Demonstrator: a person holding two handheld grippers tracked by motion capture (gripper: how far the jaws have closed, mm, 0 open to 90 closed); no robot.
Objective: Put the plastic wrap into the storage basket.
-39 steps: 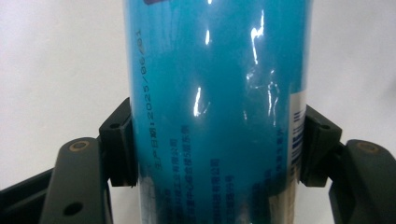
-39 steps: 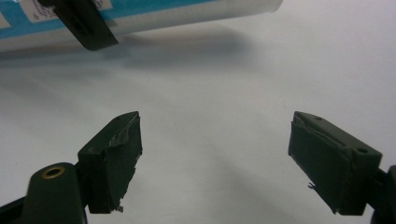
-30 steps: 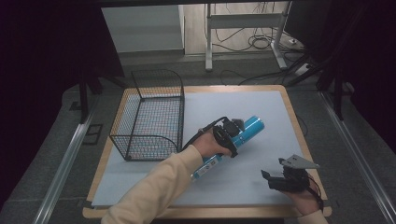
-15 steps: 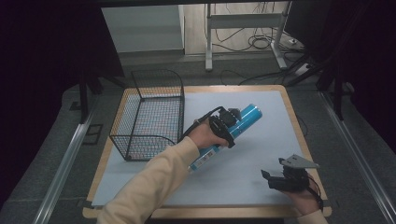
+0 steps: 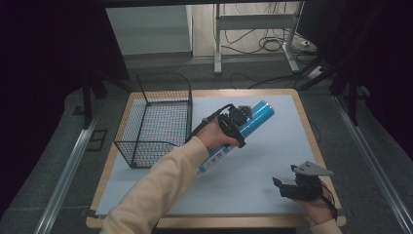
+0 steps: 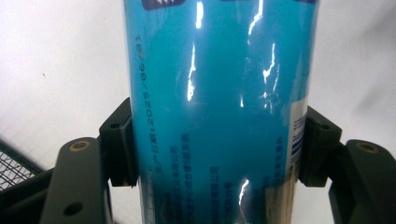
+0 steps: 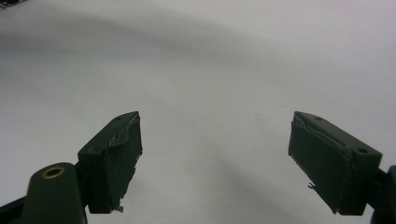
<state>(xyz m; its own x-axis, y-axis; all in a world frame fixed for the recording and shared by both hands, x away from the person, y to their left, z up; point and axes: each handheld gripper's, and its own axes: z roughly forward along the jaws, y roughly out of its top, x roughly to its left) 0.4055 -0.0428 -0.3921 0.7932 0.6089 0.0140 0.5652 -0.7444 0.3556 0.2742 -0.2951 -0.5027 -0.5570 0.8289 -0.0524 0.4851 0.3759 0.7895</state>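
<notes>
1. Left gripper (image 5: pixel 238 126): jaws pinch the blue cylindrical can (image 5: pixel 253 118) across its body; in the left gripper view one jaw presses each side of the can (image 6: pixel 219 116), whose printed wrap is glossy
2. Position of the can: held tilted, its capped end pointing ahead of the left gripper and its labelled end trailing back under the person's hand; it appears lifted off the white table mat (image 5: pixel 263 161), though the high view does not settle this
3. Wire basket (image 5: pixel 156 122): stands just to the left of the left gripper, apart from the can, open at the top
4. Right gripper (image 5: pixel 294 187): jaws spread wide and holding nothing, low over the mat, well apart from the can
5. Risk: the slick wrap could let the can slide or swivel between the jaws, since much of its length overhangs the grip
6. Risk: a long can carried tilted may catch the basket rim if swung toward it too low
</notes>
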